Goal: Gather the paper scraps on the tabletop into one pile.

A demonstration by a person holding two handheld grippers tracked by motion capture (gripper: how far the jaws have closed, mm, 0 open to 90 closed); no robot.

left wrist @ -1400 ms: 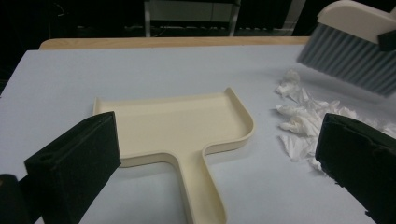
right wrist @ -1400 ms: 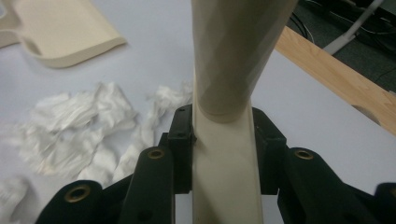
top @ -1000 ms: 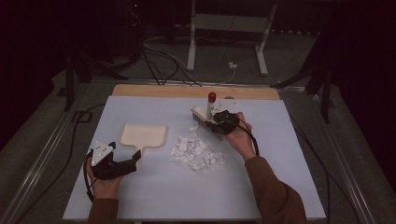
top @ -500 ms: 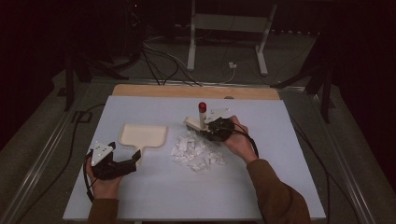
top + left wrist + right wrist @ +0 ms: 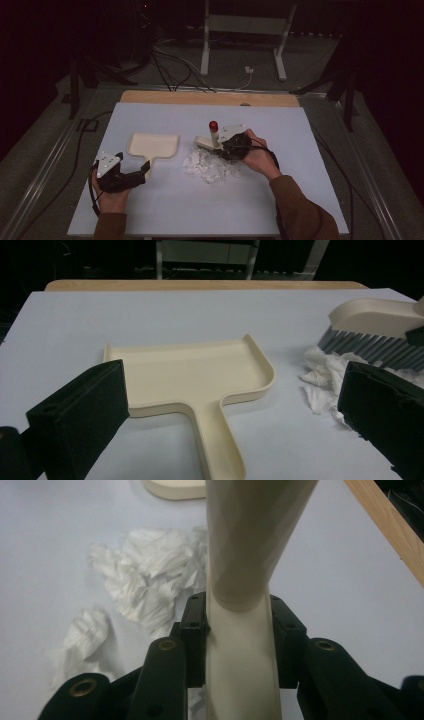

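Left hand-held gripper (image 5: 145,169) low on white surface (image 5: 165,210), jaws wide apart, empty, dustpan handle lying between them. Cream dustpan (image 5: 152,146) flat on surface just ahead. Crumpled white paper scraps (image 5: 207,166) piled mid-surface, right of dustpan. Right hand-held gripper (image 5: 220,146) clamped on cream brush (image 5: 207,143) handle, red-tipped end up, bristles at far edge of pile.
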